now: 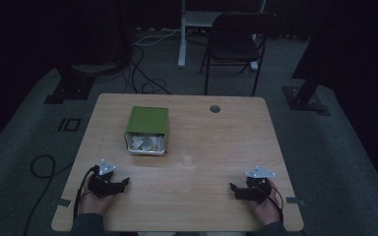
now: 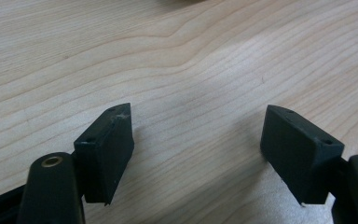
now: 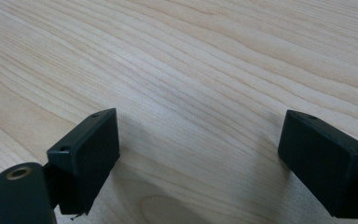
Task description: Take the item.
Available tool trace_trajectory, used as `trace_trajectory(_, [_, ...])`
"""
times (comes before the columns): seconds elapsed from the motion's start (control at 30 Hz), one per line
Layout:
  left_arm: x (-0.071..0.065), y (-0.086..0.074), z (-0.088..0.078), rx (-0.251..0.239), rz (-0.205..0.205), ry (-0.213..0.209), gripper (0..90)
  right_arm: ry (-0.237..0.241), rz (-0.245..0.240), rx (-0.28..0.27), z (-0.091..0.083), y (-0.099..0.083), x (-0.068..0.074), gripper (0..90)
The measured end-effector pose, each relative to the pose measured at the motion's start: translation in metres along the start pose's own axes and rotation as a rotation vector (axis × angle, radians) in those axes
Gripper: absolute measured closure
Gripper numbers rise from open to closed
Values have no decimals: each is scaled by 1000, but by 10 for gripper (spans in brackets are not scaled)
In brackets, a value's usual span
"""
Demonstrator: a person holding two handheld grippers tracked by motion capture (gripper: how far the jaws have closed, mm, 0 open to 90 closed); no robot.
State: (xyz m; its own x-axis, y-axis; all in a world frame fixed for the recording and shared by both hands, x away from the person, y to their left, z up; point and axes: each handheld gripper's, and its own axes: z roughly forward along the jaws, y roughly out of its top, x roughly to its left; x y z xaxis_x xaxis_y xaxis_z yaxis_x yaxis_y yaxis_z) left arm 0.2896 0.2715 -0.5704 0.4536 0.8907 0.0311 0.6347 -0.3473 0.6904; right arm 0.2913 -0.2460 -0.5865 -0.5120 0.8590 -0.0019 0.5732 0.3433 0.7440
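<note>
While both of your grippers rest low on the table [image 1: 206, 147] near its front edge, neither one holds anything. Your left gripper [image 1: 124, 183] has its jaws spread wide, and in the left gripper view you see bare wood grain between the two black pads [image 2: 107, 149]. Your right gripper [image 1: 232, 188] is the same, wide open, with its pads [image 3: 86, 154] standing far apart over plain wood. The thing nearest to work on is the green box [image 1: 147, 129], which lies on its side toward the far half of the table, left of the middle. Its open mouth faces you, and pale small pieces [image 1: 146, 142] are visible inside; what they are I cannot tell. From your left gripper the box lies forward and a little to the right, and it is clearly nearer to this hand. From your right gripper it lies forward and well to the left, across the table. The long side of the box seems to run away from you, so I judge a reach from the left hand, straight toward the open mouth, is the shorter way.
</note>
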Motion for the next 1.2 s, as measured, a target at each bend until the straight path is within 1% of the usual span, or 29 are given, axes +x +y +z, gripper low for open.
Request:
trace_trajectory(0.03, [1, 0, 0, 0, 1, 0, 280, 0, 0, 0, 0, 0, 0, 122])
trace_trajectory(0.07, [2, 0, -1, 3, 2, -1, 315, 0, 0, 0, 0, 0, 0, 122])
trace_trajectory(0.17, [4, 0, -2, 4, 0, 0, 331, 0, 0, 0, 0, 0, 0, 121])
trace_trajectory(0.2, [5, 1, -3, 9, -2, 3, 362, 0, 0, 0, 0, 0, 0, 122])
trace_trajectory(0.23, [6, 1, -4, 16, -11, 11, 369, 0, 0, 0, 0, 0, 0, 122])
trace_trajectory(0.27, [7, 2, -5, 11, -18, 7, 370, -1, 0, 0, 0, 0, 0, 122])
trace_trajectory(0.37, [8, 3, -10, 2, -13, 10, 386, -2, 1, 0, 0, 0, 0, 122])
trace_trajectory(0.53, [10, 5, -19, -24, -19, 4, 392, -2, 1, 0, 0, 0, 0, 123])
trace_trajectory(0.6, [10, 7, -22, -23, -11, 12, 389, -2, 1, 0, 0, 0, 0, 123])
trace_trajectory(0.73, [9, 8, -24, -26, -10, 11, 386, -2, 1, 0, 0, 0, 0, 123])
trace_trajectory(0.77, [9, 10, -28, -36, -1, 15, 386, -2, 1, 0, 0, 0, 0, 123])
trace_trajectory(0.83, [9, 11, -32, -54, -1, 20, 386, -3, 2, 0, 0, 0, 0, 123])
trace_trajectory(0.9, [10, 13, -36, -72, -11, 7, 390, -3, 2, 0, 0, 0, 0, 123])
trace_trajectory(0.97, [11, 15, -38, -79, -13, -2, 391, -3, 2, 0, 0, 0, 0, 123])
trace_trajectory(1.07, [9, 18, -42, -84, -7, -1, 394, -3, 2, 0, 0, 0, 0, 123])
trace_trajectory(1.2, [6, 22, -44, -83, 2, -14, 402, -5, 3, -1, 0, 0, 1, 123])
